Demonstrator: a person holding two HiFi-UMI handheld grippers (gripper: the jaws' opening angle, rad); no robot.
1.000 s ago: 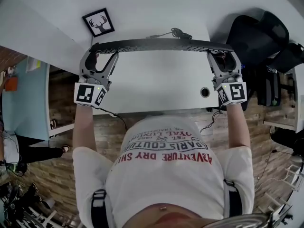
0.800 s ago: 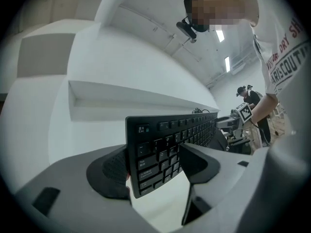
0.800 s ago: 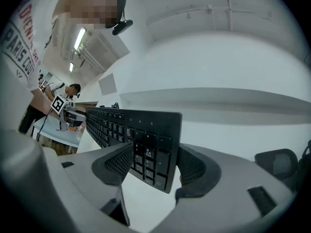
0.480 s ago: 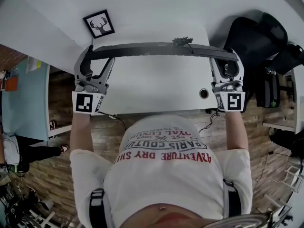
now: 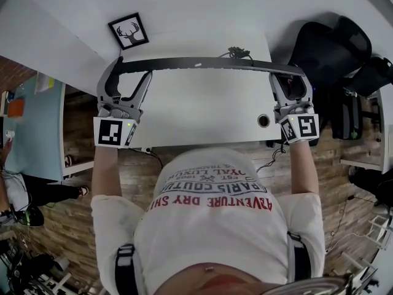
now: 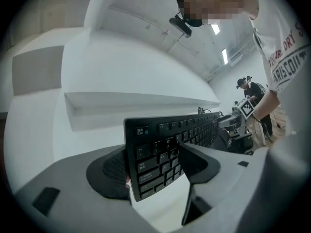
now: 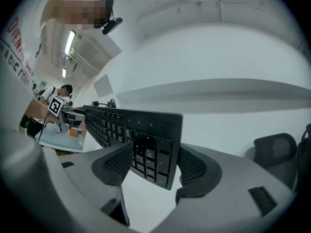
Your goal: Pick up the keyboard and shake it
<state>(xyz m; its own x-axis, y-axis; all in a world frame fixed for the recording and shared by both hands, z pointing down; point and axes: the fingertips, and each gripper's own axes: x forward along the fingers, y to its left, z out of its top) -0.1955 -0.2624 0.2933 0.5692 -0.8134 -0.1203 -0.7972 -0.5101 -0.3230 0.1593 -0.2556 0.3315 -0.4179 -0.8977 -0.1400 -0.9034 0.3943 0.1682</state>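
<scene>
A long black keyboard [image 5: 202, 64] hangs in the air above the white desk [image 5: 202, 112], seen almost edge-on in the head view. My left gripper [image 5: 127, 72] is shut on its left end, and the keys by the Esc corner [image 6: 155, 154] sit between the dark pads in the left gripper view. My right gripper [image 5: 288, 75] is shut on the right end, where the number pad [image 7: 153, 152] is clamped between the pads in the right gripper view. The keyboard's cable [image 5: 236, 53] is bunched on the desk behind it.
A framed deer picture [image 5: 128, 31] lies at the desk's back left. The desk has a round cable hole [image 5: 263, 120] near its front right. A black office chair [image 5: 334, 48] stands to the right. Another person [image 5: 18, 195] is at the far left.
The keyboard has gone up and down in both grippers: it moved away from me, then came slightly back and turned more edge-on. Both grippers kept their hold.
</scene>
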